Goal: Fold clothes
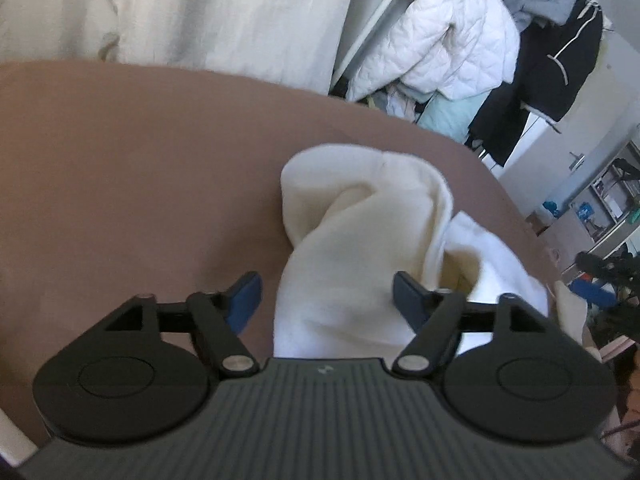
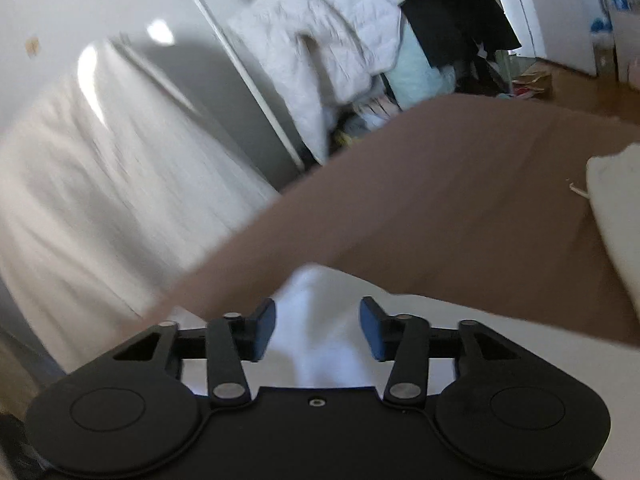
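Left wrist view, garment: a cream-white fleecy garment lies bunched and twisted on the brown bed surface, one rounded end rolled over, not flat and not folded.
Left wrist view, gripper: the left gripper has its blue pads spread wide, one on either side of the twisted cloth; nothing is pinched between them.
Left wrist view, surroundings: a white quilted jacket and dark clothes hang well beyond the bed.
Right wrist view, garment: white cloth rises in a peak between the fingers; a second pale edge shows at the far right, but whether it belongs to the same piece cannot be told.
Right wrist view, gripper: the right gripper is released, with its pads standing clear of the peak on both sides. The picture is motion-blurred.
Risk, grip: closing on a thick bunch could catch several layers at once, and the twist would then carry into the fold.
Risk, slip: plush fabric may slide from a shallow pinch.
Risk, bed edge: cloth lying near the side could drag off.
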`<state>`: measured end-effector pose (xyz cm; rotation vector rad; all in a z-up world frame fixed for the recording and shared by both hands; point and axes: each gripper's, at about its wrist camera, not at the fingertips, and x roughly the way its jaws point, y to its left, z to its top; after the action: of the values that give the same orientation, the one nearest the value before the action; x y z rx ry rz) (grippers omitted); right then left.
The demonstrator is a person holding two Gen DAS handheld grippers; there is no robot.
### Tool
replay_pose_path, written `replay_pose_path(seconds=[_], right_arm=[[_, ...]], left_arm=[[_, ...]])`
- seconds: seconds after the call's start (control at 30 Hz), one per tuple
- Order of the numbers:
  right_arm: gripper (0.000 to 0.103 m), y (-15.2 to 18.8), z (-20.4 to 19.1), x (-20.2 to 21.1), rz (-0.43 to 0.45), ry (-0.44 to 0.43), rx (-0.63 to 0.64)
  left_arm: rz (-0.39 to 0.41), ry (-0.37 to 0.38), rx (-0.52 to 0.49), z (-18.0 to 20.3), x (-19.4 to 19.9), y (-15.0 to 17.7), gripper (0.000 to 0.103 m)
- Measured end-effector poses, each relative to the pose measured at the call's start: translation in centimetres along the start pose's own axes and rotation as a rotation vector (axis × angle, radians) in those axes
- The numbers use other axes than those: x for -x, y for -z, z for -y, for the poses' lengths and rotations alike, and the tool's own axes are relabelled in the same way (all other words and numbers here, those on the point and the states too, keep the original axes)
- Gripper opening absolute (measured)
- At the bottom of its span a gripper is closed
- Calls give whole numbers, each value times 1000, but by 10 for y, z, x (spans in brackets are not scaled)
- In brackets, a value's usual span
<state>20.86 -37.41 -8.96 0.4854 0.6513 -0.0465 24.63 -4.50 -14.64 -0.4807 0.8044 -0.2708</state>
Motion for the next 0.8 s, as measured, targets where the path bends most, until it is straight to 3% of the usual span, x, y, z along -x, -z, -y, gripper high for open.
replay_pose_path(seconds=[0.07, 0.1, 0.13, 0.17, 0.23, 0.37, 0.5, 0.57, 0.67, 0.8], right_arm=[[57, 1, 1, -19, -18, 82, 0], [59, 2, 4, -24, -5, 162, -13], [63, 4, 7, -29, 6, 238, -27], [64, 5, 14, -32, 5, 271, -47], [64, 8, 27, -37, 3, 329, -84], [64, 2, 29, -30, -4, 134, -113], [64, -3, 30, -23, -12, -59, -136], [65, 3, 13, -35, -38, -121, -63], [65, 10, -5, -55, -71, -96, 3], [69, 15, -12, -66, -48, -52, 85]], left_arm=[[-49, 5, 11, -6, -10, 6, 72], [-67, 4, -21, -2, -14, 8, 42], [-73, -1, -89, 8, -14, 11, 18], [-78, -6, -156, 18, -15, 15, 12], [-35, 43, -284, 44, -4, 22, 12], [56, 287, -360, 80, 30, 28, 11], [45, 455, -419, 93, 46, 39, 12], [25, 494, -479, 100, 50, 48, 12], [-6, 519, -567, 111, 54, 60, 13], [-64, 487, -601, 120, 48, 71, 15]])
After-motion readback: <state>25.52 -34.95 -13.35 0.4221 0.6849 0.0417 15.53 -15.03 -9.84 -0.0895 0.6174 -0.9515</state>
